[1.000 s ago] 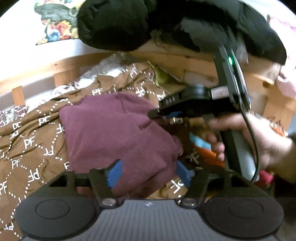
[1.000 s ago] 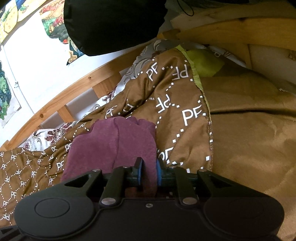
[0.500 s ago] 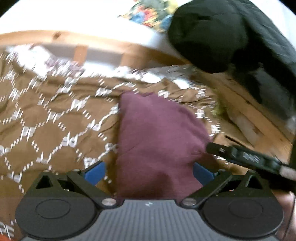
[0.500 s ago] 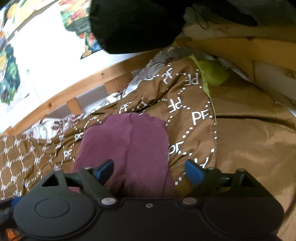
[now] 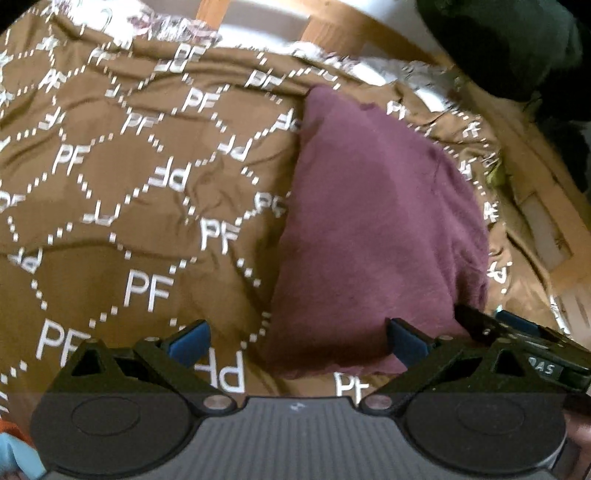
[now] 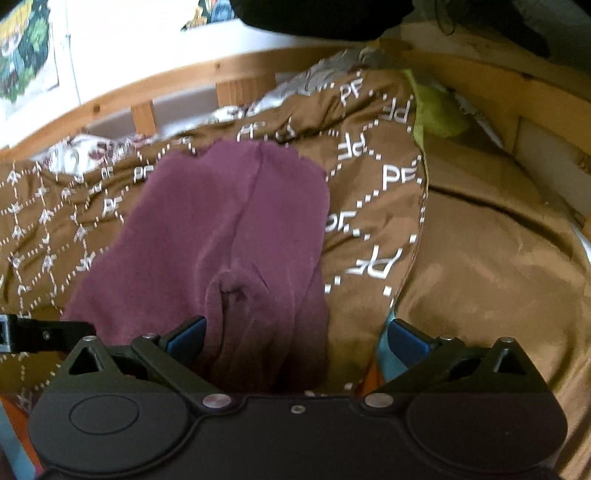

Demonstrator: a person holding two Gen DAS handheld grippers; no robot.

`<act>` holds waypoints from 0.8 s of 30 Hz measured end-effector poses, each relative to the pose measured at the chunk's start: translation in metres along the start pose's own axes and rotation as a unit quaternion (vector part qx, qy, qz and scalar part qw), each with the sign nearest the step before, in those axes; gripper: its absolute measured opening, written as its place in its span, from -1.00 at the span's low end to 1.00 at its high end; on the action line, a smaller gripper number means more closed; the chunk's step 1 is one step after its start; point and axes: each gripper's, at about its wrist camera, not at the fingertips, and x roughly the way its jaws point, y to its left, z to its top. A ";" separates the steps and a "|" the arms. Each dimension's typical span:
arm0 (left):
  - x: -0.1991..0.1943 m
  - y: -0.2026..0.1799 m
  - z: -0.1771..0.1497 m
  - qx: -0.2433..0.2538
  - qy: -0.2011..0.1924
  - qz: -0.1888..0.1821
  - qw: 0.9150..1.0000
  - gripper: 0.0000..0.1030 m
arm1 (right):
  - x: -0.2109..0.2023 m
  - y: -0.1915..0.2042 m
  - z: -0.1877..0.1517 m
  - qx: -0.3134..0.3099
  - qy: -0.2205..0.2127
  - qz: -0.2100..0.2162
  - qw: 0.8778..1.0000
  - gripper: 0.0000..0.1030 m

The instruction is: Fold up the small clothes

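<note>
A folded maroon garment lies on the brown bedspread. My left gripper hovers at its near edge with the jaws wide apart. Its right pad is over the cloth and its left pad is over the bedspread; nothing is gripped. My right gripper has its jaws opening. A bunched fold of the garment sits between them by the left pad, free of both pads. Each gripper shows at the edge of the other's view.
A wooden bed frame runs behind the bedspread, with a white wall and pictures beyond. A black garment hangs overhead. A yellow-green cloth lies at the far right corner. Blue and orange fabric peeks out beneath the right gripper.
Both grippers have opened and let go of the maroon garment, which now lies flat. The left gripper rolled and swung left, so the bedspread fills its view.
</note>
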 end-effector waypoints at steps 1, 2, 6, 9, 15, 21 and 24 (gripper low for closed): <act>0.003 0.002 0.000 -0.006 0.004 -0.002 1.000 1.00 | 0.001 0.000 -0.001 0.000 0.002 0.002 1.000 0.99; 0.004 0.004 0.000 -0.009 0.004 -0.005 1.000 1.00 | 0.002 0.000 -0.001 0.000 0.003 0.003 1.000 0.99; 0.006 0.001 -0.003 0.007 -0.006 0.001 1.000 1.00 | 0.004 -0.003 -0.003 0.006 0.004 0.010 1.000 0.99; 0.008 -0.001 -0.007 0.021 -0.016 0.004 1.000 1.00 | 0.006 -0.006 -0.003 0.008 0.004 0.016 1.000 0.99; 0.008 0.001 -0.010 0.021 -0.028 -0.002 0.999 1.00 | 0.013 -0.007 -0.001 0.006 0.001 0.024 1.000 0.99; 0.010 0.002 -0.009 0.021 -0.026 -0.007 0.999 1.00 | 0.003 -0.005 0.001 0.008 -0.053 0.015 0.998 0.99; 0.011 0.002 -0.010 0.025 -0.027 -0.005 0.999 1.00 | -0.007 0.002 0.005 -0.008 -0.115 0.010 0.993 0.99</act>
